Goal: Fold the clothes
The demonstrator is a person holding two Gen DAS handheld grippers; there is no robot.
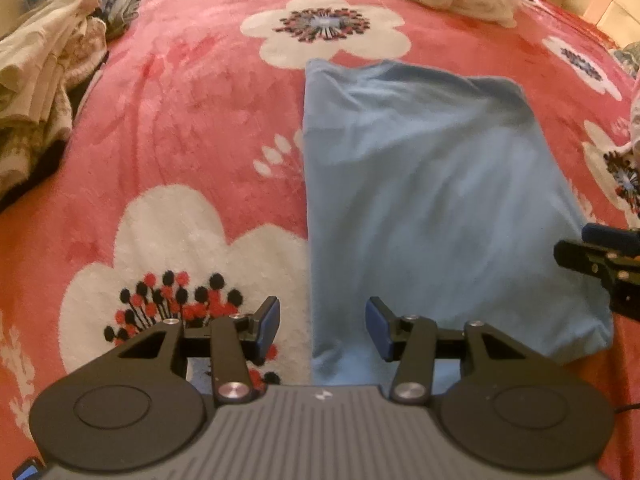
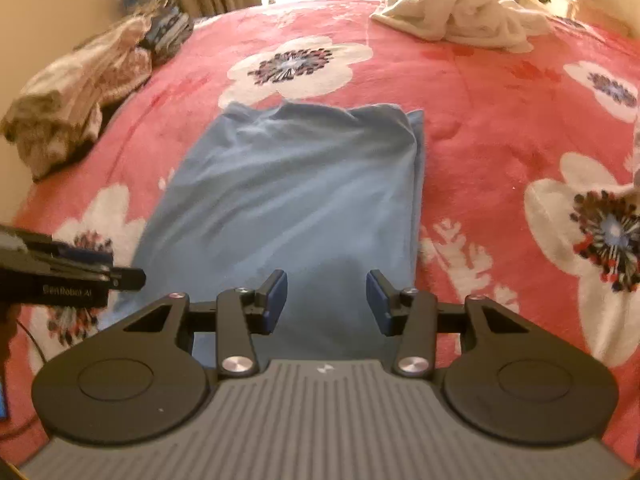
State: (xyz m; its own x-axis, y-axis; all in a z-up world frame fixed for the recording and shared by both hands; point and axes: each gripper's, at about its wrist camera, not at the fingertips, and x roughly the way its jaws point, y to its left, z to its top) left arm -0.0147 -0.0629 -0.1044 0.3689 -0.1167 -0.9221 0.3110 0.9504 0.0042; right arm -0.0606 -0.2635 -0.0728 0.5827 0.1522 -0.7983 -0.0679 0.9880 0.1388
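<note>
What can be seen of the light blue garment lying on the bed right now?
The light blue garment is soft, thin-looking cloth, folded lengthwise into a long narrow panel with straight side edges and layered cloth showing along one side. It lies flat on the red floral blanket, lightly creased, its far end slightly rumpled. No collar or sleeve shows. The near end runs under both hand-held grippers, whose jaws stand open above it, gripping nothing. Only the blanket visibly touches it.

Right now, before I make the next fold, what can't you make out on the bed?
- Blue garment: near hem hidden behind the left gripper in the left wrist view, and behind the right gripper in the right wrist view.
- How many layers it has: not visible.
- Patterned pile: blurred, items indistinct.
- White bundle: top cut off in the left wrist view.
</note>
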